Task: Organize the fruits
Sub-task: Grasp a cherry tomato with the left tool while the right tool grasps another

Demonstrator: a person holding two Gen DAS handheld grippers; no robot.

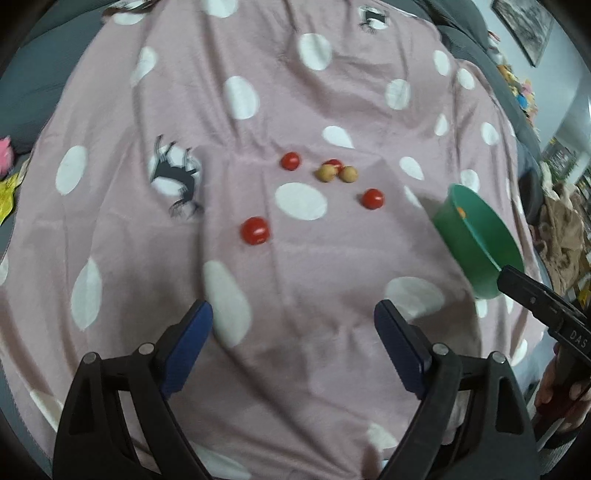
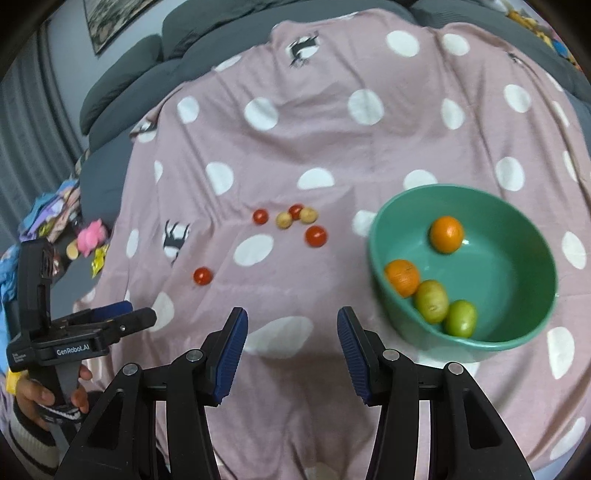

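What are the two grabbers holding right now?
Nothing. The left gripper and right gripper both have open, empty jaws above the blanket; the tomatoes lie loose beside the green bowl.

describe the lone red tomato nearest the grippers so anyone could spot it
Start at the pink polka-dot blanket, left of the green bowl. Five small fruits cluster mid-blanket; the round red cherry tomato lies alone, apart from them, toward the left gripper.

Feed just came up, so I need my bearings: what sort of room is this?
Probably a living room at home: a grey sofa, a framed picture on the wall, and a pink dotted blanket under the fruit.
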